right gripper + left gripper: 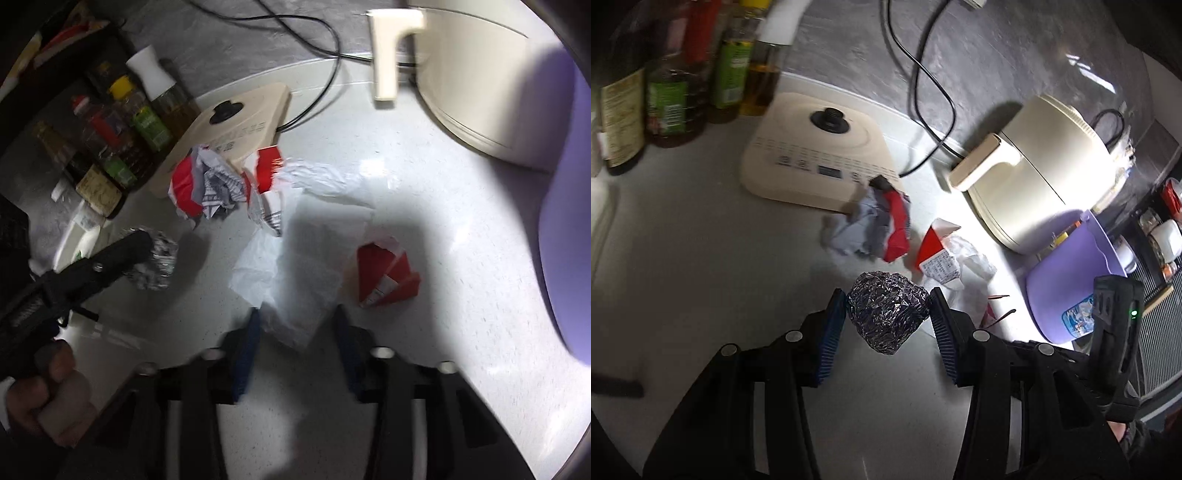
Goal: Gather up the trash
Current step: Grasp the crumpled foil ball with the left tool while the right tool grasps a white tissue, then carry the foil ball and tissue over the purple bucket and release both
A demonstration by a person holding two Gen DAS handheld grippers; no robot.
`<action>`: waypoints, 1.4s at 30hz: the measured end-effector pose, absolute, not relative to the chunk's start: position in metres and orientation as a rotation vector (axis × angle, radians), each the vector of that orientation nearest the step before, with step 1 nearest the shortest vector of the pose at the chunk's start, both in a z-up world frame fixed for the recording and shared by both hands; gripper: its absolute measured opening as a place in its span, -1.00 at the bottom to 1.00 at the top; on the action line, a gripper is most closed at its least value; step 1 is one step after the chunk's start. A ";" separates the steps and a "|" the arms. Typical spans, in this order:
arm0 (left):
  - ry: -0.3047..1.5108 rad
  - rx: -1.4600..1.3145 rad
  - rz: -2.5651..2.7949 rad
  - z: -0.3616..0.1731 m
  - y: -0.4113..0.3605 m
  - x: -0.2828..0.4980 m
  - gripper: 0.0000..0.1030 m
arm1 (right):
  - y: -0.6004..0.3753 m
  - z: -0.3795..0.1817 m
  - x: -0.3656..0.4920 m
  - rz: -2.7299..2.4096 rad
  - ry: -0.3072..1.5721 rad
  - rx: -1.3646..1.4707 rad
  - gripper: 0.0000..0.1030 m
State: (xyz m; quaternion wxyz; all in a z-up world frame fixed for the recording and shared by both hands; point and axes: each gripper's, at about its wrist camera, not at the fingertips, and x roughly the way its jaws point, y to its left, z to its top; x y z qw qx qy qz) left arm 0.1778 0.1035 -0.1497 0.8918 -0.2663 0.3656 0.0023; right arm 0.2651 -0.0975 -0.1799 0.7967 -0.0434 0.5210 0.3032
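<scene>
While the left gripper [888, 314] pinches crinkled foil ball [888, 310], right gripper [295, 325] straddles thin white paper [291, 295].

My left tool [888, 317] is matte black plastic with ribbed blue pads [833, 332] on its two fingers and round silver screws at the joints. My right tool [295, 332] matches it; a small green light [1133, 314] glows on its black body.

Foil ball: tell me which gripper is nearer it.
Left. The left gripper has the foil ball between its jaws; the right gripper is over white paper, well aside.
</scene>
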 end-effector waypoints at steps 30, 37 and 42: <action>0.527 -0.472 0.097 -0.036 0.056 0.147 -0.09 | -0.187 -0.001 0.270 0.818 0.749 0.015 -0.97; 0.504 -0.405 0.071 -0.010 0.026 0.159 -0.09 | -0.224 0.021 0.277 0.802 0.682 0.068 -0.97; 0.501 -0.372 0.051 0.000 0.000 0.169 -0.09 | -0.255 0.030 0.286 0.777 0.655 0.091 -0.97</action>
